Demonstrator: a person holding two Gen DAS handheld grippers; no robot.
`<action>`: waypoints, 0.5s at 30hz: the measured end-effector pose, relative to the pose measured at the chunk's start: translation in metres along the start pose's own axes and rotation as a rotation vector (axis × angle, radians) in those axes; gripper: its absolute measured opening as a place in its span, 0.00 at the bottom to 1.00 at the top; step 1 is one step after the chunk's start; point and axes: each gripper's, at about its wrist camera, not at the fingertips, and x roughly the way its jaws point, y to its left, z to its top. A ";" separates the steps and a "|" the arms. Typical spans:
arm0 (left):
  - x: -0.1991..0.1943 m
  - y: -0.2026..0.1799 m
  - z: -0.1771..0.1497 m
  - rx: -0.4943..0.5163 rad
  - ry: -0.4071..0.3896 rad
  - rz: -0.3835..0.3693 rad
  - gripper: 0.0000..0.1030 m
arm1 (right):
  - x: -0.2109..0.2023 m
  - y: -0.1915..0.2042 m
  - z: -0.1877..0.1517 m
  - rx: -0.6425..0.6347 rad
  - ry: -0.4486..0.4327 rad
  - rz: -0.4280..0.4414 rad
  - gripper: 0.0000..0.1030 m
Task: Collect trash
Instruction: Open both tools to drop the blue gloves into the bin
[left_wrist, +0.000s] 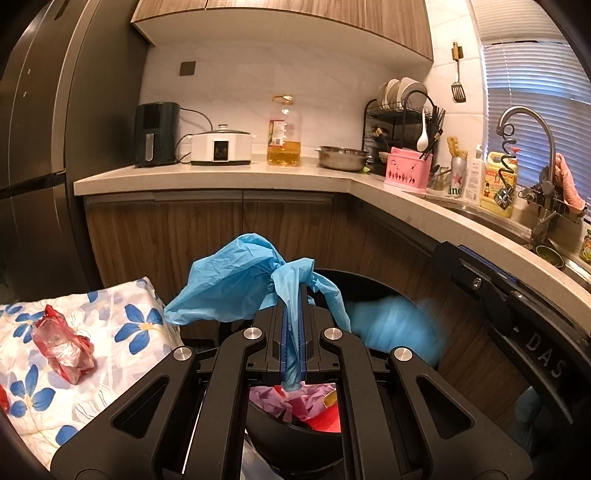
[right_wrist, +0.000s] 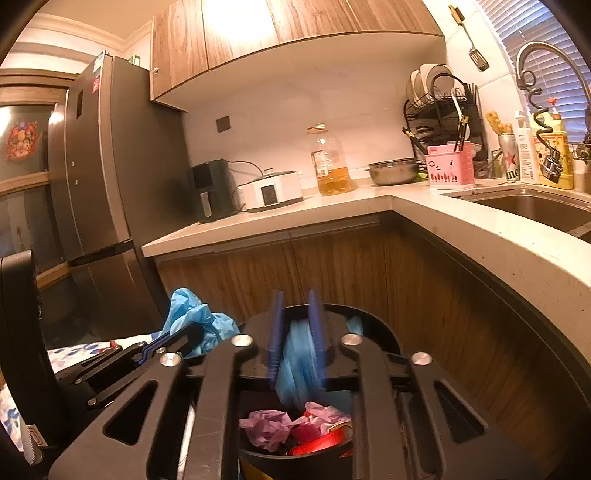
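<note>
Left hand-held gripper (left_wrist: 293, 314): your jaws are clamped on the blue bag (left_wrist: 236, 284).
Right hand-held gripper (right_wrist: 297, 332): your jaws stand partly apart around blurred blue bag plastic (grip uncertain).
Bin (right_wrist: 295, 459): directly below, holding pink and red trash (right_wrist: 295, 428).
Red wrapper (left_wrist: 62, 343): on the floral cloth (left_wrist: 122, 325), left.

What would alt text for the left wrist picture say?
The left gripper is shut on a blue plastic bag above a black trash bin holding pink and red scraps. A crumpled red wrapper lies on a flowered cloth at left; a kitchen counter runs behind.
</note>
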 end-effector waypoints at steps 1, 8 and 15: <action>0.001 0.000 -0.001 0.001 0.005 0.000 0.04 | -0.001 -0.001 0.000 0.002 -0.003 -0.005 0.24; 0.006 -0.004 -0.005 0.021 0.034 -0.015 0.06 | -0.009 -0.008 0.000 0.032 -0.023 -0.033 0.33; 0.003 -0.002 -0.008 0.012 0.035 -0.016 0.37 | -0.013 -0.009 0.001 0.039 -0.029 -0.036 0.34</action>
